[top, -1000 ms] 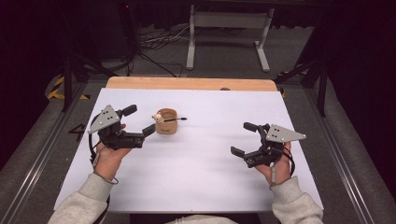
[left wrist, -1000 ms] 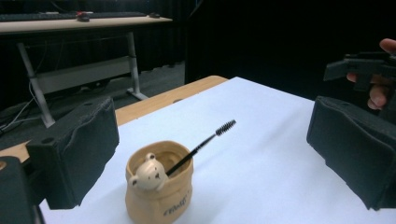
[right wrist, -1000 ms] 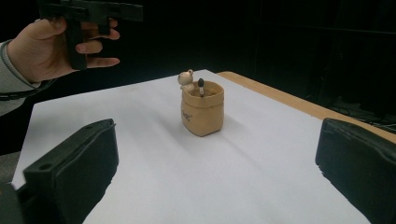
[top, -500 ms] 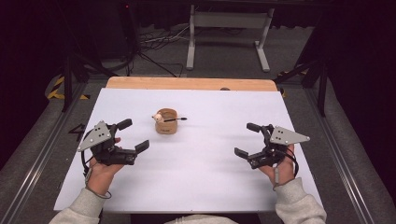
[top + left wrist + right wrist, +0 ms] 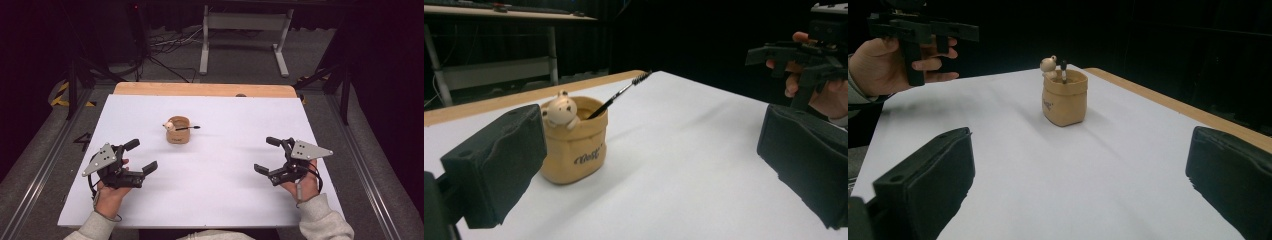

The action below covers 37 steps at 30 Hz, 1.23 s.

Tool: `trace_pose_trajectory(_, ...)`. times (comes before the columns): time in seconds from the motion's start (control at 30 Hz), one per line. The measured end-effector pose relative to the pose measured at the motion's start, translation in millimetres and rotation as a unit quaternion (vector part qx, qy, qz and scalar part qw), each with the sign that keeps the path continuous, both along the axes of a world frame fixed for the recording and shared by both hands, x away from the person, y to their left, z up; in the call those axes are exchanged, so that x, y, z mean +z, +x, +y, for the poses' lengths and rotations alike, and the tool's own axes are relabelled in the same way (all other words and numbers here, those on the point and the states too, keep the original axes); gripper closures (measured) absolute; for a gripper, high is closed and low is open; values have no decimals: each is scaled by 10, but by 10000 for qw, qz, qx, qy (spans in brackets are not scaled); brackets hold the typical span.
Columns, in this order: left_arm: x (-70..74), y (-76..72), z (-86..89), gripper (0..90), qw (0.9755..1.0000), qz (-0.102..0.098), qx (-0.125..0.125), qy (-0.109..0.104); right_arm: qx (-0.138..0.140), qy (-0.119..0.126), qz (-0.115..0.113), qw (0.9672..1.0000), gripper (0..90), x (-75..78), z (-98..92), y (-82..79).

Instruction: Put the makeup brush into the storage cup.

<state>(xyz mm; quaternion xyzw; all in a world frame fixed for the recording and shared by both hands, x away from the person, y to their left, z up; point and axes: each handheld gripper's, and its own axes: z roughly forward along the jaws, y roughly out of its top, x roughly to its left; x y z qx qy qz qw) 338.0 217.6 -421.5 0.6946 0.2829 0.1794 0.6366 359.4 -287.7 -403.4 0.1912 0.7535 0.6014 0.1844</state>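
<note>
Left gripper [image 5: 141, 156] has drawn back from the pot [image 5: 178, 131] toward the surface's [image 5: 225, 200] near edge; both it and the right gripper [image 5: 267, 155] gape wide, empty. Pot stands upright mid-surface, script label unreadable, its brush [image 5: 186, 128] leaning rightward.

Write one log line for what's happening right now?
left gripper: jaws open, empty | right gripper: jaws open, empty | tan bear-trimmed pot holding thin black brush: untouched, mid-table

tan bear pot [image 5: 178, 131]; upright, mid-table | black brush [image 5: 186, 128]; leaning inside
</note>
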Motion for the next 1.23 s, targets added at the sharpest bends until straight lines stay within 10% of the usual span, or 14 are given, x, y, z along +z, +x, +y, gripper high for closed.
trace_pose_trajectory(1.23,-271,52,21,7,9988,281,345,211,-317,100,-35,9994,0,-298,-53,-59)
